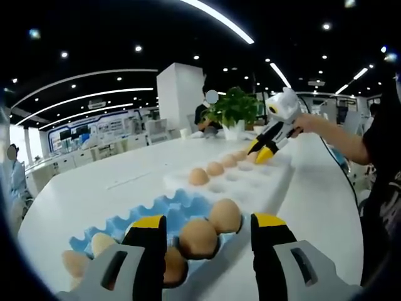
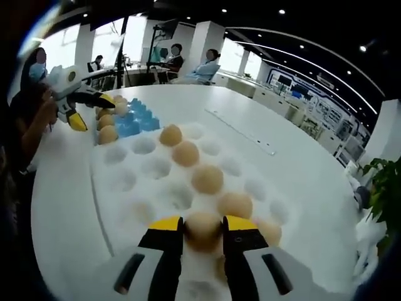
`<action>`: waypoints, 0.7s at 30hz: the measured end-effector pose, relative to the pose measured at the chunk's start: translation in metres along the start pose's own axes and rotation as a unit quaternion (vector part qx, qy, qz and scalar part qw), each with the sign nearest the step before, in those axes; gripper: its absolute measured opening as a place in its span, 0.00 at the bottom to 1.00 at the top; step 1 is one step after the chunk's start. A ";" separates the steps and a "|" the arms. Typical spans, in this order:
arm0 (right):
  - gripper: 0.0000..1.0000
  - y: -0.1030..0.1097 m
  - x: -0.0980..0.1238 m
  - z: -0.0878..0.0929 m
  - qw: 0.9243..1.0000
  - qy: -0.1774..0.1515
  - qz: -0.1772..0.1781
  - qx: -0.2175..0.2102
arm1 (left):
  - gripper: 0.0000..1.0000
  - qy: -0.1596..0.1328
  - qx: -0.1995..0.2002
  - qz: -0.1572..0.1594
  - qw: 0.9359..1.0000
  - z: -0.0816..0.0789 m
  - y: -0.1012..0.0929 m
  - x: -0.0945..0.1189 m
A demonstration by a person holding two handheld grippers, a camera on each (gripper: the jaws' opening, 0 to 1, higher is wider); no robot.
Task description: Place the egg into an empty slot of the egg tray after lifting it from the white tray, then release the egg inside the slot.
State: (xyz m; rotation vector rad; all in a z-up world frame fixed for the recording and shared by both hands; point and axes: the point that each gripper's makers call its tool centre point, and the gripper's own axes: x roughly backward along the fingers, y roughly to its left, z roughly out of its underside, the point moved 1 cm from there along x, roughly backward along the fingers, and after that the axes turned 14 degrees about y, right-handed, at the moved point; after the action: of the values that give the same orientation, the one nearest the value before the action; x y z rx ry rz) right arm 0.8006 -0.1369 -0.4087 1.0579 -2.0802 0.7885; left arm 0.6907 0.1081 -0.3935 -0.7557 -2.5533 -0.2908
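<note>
At the bottom of the right gripper view, the right gripper (image 2: 202,229) has its jaws closed on an egg (image 2: 202,231) over the white tray (image 2: 125,207); the blue egg tray (image 2: 135,119) lies upper left. In the left gripper view, the left gripper (image 1: 208,227) stands wide open, holding nothing, at the blue tray's near edge.

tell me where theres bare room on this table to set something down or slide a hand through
Bare tabletop runs wide beyond the white tray, on the side away from the person. A narrower strip lies along the near edge. It is crowded where the blue egg tray meets the white tray, with the left gripper over it, and around the right gripper, shut on an egg.
</note>
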 end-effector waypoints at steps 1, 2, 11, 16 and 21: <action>0.25 0.000 0.001 -0.001 1.000 -0.002 0.001 -0.001 | 0.55 0.000 0.001 0.000 1.000 0.000 0.001 0.000; 0.25 0.002 0.004 -0.003 1.000 -0.008 0.003 -0.001 | 0.55 0.000 0.002 0.001 1.000 0.001 0.001 -0.001; 0.25 0.009 0.012 -0.021 1.000 -0.025 0.003 0.010 | 0.55 -0.003 0.006 0.001 1.000 0.002 0.001 0.002; 0.25 0.019 0.013 -0.032 0.999 -0.034 0.002 0.019 | 0.55 -0.007 0.009 -0.001 1.000 0.002 0.003 0.004; 0.25 0.032 0.014 -0.044 0.998 -0.052 -0.019 0.021 | 0.55 -0.008 0.010 -0.003 1.000 0.003 0.005 0.007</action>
State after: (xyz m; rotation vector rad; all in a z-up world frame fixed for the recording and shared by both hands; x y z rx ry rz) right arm 0.7802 -0.0941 -0.3785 1.1804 -2.1331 0.7756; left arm 0.6868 0.1162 -0.3921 -0.7465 -2.5693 -0.2625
